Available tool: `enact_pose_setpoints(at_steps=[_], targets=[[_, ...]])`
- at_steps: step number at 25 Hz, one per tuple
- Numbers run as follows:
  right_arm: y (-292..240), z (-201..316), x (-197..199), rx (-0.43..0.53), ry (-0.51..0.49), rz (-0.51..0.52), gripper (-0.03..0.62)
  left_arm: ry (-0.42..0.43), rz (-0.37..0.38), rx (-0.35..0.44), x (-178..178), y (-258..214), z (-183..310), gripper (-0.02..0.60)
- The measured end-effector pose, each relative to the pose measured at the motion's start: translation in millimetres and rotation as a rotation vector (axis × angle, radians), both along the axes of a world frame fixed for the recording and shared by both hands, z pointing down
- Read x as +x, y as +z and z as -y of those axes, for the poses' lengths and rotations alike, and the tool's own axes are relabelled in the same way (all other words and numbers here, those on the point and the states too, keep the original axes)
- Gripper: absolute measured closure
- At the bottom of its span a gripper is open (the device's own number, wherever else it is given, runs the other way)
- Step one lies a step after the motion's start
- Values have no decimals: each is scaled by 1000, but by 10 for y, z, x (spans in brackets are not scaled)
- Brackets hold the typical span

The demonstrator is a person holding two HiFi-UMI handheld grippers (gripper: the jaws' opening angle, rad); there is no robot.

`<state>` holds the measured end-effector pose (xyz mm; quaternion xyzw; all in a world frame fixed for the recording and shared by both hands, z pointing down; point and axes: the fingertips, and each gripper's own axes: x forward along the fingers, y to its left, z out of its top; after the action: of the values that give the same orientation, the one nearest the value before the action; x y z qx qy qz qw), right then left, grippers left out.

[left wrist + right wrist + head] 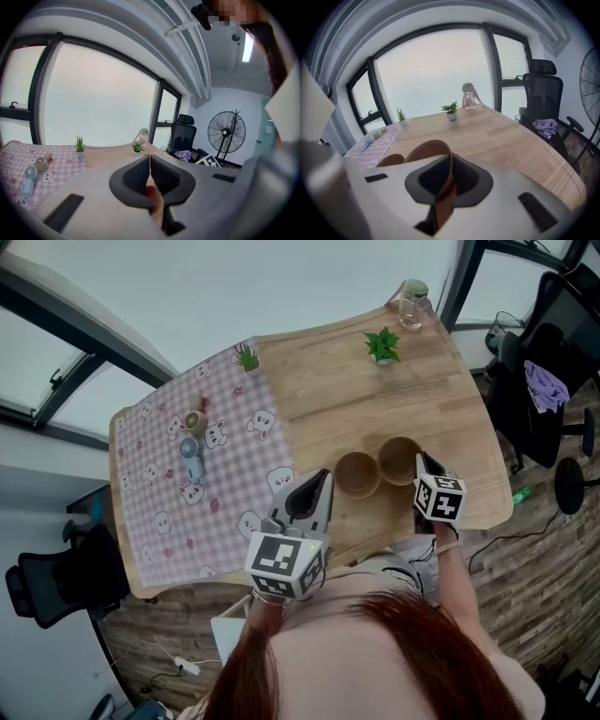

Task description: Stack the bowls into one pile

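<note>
Two brown bowls stand side by side on the wooden table [375, 399], near its front edge. My right gripper [424, 463] is shut on the near rim of the right bowl [398, 461]. In the right gripper view that bowl [425, 151] curves away from the right gripper [451, 160], its rim pinched between the pads. The left bowl [356, 474] shows just beside it [391, 160]. My left gripper [317, 481] hovers just left of the left bowl, apart from it. Its pads meet in the left gripper view [149, 160], and I see nothing held.
A pink checked cloth [159, 521] covers the table's left part, with a small blue fan [192, 461] and a tape roll [195, 421] on it. Two small potted plants [382, 345] [247, 357] and a glass jar [411, 304] stand at the far side. An office chair [548, 381] is right of the table.
</note>
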<state>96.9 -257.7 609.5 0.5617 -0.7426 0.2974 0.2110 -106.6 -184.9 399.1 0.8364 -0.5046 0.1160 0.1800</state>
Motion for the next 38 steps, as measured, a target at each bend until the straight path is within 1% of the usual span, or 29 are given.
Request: enact_pose_setpoints(at_steps=[4,12,22,28,38], targets=[[46,24,8,-14,-3,-21,576,-2,-15,-11,-1,18,50,571],[136,36,23,-34,-28,-95,574,14,-9,-32,20,95,110,571],[154,35,29,-25,-68,-185,569,38,-21,-43,38,120,119,571],[127,23,33,-22,-59,-182,557,49,-24,-47,29,139,83,571],[-115,-18,5,35,-46,-159,557,51,-26,-26,31,73,15,571]])
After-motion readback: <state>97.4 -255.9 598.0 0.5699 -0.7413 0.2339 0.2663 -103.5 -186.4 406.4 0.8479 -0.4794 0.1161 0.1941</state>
